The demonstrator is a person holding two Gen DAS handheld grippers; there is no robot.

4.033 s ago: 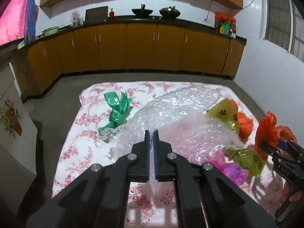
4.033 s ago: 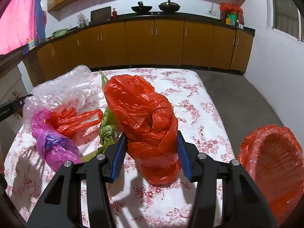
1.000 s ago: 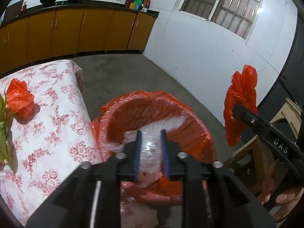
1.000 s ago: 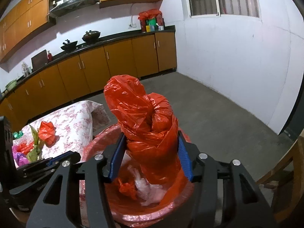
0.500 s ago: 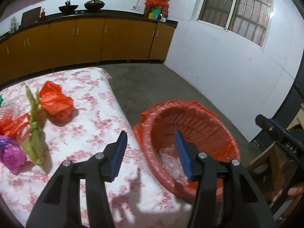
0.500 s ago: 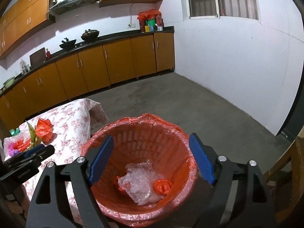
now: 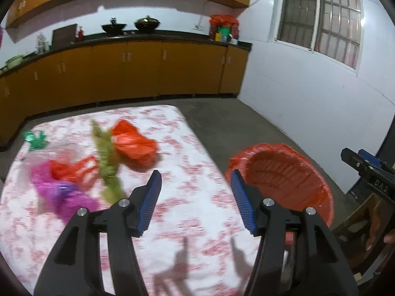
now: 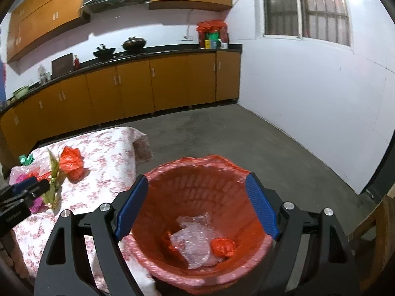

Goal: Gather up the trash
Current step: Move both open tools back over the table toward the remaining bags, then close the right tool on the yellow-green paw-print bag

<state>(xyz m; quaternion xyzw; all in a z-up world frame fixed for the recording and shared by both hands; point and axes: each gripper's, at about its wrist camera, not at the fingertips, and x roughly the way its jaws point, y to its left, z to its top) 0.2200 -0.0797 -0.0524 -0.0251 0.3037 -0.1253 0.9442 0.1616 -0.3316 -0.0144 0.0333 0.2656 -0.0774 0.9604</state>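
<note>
A: Why does the floral-clothed table (image 7: 187, 148) fill the lower left of the left wrist view while the red-lined waste basket (image 8: 197, 212) sits at its right edge?

B: The basket stands just beside the table's corner, likely so trash travels a short way. In the right wrist view it is upright, its mouth facing up at lower centre, with bubble wrap (image 8: 195, 241) and a small red bag (image 8: 222, 246) lying at its bottom.

A: And the grippers?

B: The right gripper (image 8: 197, 207) hangs over the basket, jaws wide, holding nothing. The left gripper (image 7: 195, 199) has just been opening; nothing is between its jaws, and it faces the table.

A: What remains?

B: At centre left, an orange-red bag (image 7: 133, 145) and a green bag (image 7: 106, 157) whose long axis runs from the far side towards the camera, touching the orange-red one.
</note>
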